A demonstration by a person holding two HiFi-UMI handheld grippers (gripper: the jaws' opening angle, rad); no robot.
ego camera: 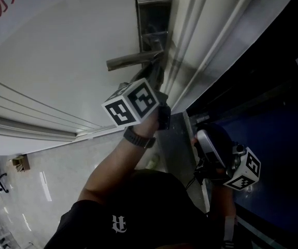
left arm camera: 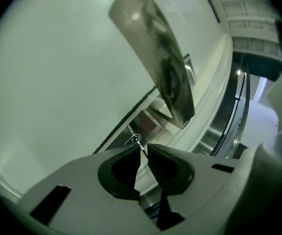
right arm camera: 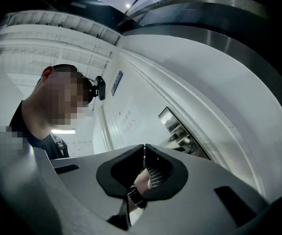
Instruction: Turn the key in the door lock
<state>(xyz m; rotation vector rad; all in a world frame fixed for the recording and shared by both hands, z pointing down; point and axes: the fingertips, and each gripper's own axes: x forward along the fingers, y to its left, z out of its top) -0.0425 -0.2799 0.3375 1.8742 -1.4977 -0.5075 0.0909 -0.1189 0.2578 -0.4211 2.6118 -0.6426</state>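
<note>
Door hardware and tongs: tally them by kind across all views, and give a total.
Handle: 1
Lock plate: 1
Key: 1
Tongs: 2 (left tongs, shut on the key; right tongs, shut)
Total: 5

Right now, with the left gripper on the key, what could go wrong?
The left gripper pinches the key only at its very tip, so the key may slip when twisted. The door handle sits close by, so the gripper could knock it while rotating.
</note>
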